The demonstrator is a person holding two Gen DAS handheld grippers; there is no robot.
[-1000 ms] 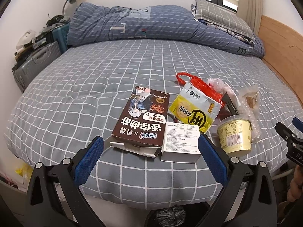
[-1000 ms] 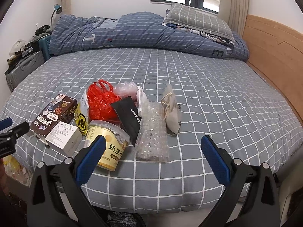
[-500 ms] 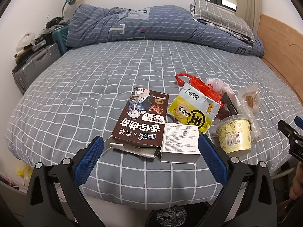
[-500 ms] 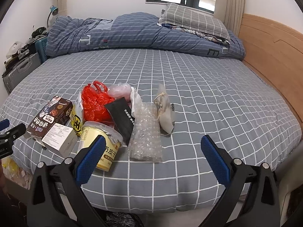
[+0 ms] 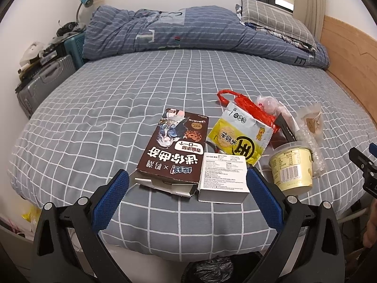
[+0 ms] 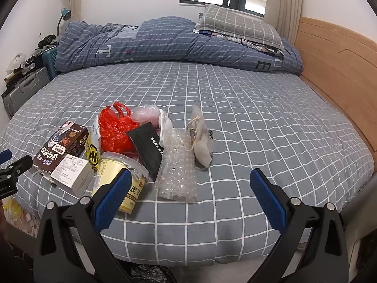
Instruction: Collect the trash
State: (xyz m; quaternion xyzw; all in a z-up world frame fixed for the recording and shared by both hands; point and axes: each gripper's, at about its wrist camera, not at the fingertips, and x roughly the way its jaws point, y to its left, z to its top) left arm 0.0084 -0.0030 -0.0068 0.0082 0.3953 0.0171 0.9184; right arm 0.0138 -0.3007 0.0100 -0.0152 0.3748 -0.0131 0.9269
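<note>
Trash lies in a cluster near the bed's front edge: a brown cookie box [image 5: 174, 151], a white box [image 5: 222, 176], a yellow snack bag [image 5: 240, 136], a red plastic bag [image 6: 115, 129], a yellow cup [image 5: 292, 167], a black packet [image 6: 147, 146], bubble wrap [image 6: 176, 172] and a tied paper pouch [image 6: 200, 141]. My left gripper [image 5: 187, 181] hovers open just in front of the two boxes. Over the bed edge, before the bubble wrap, my right gripper [image 6: 190, 179] is open and holds nothing. Each gripper shows at the other view's edge.
A black trash bag [image 5: 209, 268] sits on the floor below the bed edge. A folded blue quilt [image 6: 165, 42] and a pillow [image 6: 238, 28] lie at the far side. A wooden headboard [image 6: 337, 75] runs along the right, suitcases [image 5: 42, 82] stand at the left.
Both views drift only slightly; the right one shifts a little so the trash sits further left. No trash has moved and both grippers stay open.
</note>
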